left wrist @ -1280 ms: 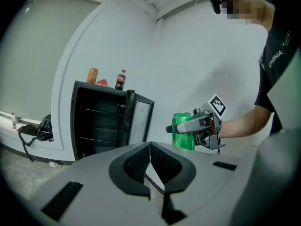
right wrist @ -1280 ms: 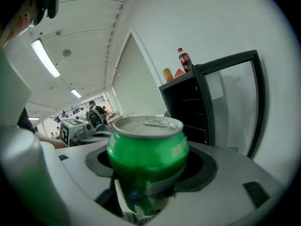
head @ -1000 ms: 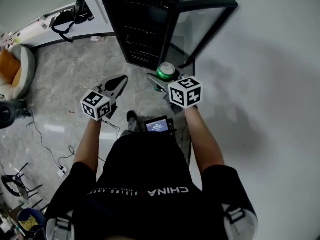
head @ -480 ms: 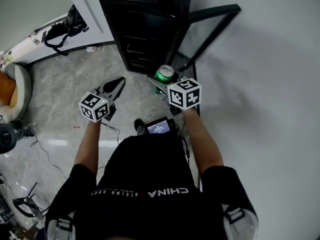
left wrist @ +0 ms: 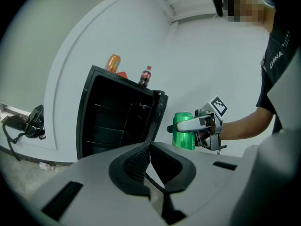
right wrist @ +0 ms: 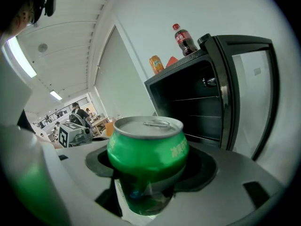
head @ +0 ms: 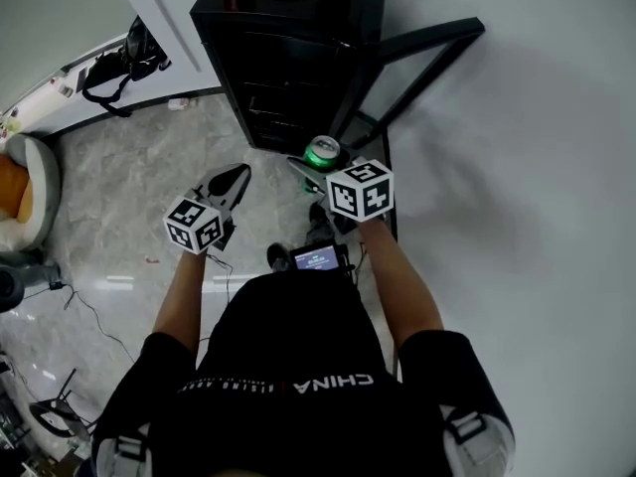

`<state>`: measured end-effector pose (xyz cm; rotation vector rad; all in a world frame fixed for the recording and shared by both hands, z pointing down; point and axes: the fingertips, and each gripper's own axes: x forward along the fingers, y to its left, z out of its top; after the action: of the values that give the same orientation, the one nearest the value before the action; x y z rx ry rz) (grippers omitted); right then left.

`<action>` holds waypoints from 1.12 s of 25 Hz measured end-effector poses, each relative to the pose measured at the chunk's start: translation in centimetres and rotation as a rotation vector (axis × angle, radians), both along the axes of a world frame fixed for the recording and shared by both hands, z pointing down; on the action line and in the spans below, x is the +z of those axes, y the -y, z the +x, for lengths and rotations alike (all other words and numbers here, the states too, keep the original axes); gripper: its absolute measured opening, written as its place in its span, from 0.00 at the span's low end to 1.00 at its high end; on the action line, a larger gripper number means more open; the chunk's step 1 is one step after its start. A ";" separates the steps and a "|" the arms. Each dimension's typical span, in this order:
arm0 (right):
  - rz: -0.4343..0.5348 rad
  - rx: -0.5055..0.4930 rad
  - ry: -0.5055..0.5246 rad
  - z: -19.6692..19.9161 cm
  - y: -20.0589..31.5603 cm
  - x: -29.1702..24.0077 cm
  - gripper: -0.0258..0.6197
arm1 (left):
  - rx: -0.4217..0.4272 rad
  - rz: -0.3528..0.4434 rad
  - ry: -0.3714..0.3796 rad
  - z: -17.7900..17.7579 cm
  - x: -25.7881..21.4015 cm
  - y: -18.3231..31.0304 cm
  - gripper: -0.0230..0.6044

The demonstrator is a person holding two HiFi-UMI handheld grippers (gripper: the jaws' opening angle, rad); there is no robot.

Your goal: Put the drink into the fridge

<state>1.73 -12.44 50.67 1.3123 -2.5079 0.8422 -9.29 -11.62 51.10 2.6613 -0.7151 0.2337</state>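
Green can (right wrist: 147,154) is clamped upright in right gripper (head: 318,163), near open fridge (head: 283,68). Left gripper (left wrist: 150,147) jaws are closed together w/ nothing btwn.

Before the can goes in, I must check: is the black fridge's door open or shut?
Open. The door stands swung away from the black fridge, and its dark shelves show inside.

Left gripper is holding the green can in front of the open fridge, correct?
No. The right gripper holds the green can, as the right gripper view shows; the left gripper is shut with nothing between its jaws. The rest stands: the fridge is open in front.
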 end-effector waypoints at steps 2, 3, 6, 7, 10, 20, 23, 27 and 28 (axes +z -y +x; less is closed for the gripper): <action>0.007 -0.026 -0.010 0.1 1.0 0.0 0.57 | -0.016 -0.014 0.004 0.5 0.3 0.8 0.06; 0.011 -0.040 -0.018 0.2 1.6 0.0 0.57 | -0.019 -0.013 0.012 1.0 0.4 1.2 0.06; 0.027 -0.093 -0.057 0.3 3.9 -0.1 0.57 | -0.032 0.008 0.036 2.5 -0.4 3.4 0.06; 0.033 -0.107 -0.061 0.5 4.7 -0.3 0.57 | -0.040 0.016 0.039 3.1 -0.8 4.3 0.06; 0.053 -0.148 -0.069 0.8 6.9 -0.8 0.57 | -0.061 0.030 0.046 4.8 -1.6 6.7 0.06; 0.054 -0.228 -0.040 1.6 12.5 -1.1 0.57 | -0.130 0.031 0.082 7.0 -2.3 11.0 0.06; 0.055 -0.220 -0.043 1.2 13.1 -1.0 0.57 | -0.112 0.027 0.089 6.5 -2.0 11.6 0.06; 0.042 -0.171 -0.035 0.7 13.7 -1.2 0.57 | -0.079 0.032 0.090 5.9 -2.3 12.4 0.06; 0.042 -0.161 -0.032 0.6 13.8 -1.3 0.57 | -0.070 0.037 0.091 5.7 -2.4 12.7 0.06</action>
<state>2.32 -26.28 49.42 1.1073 -2.5773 0.7319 -3.57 -24.30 48.66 2.6692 -0.8467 0.3270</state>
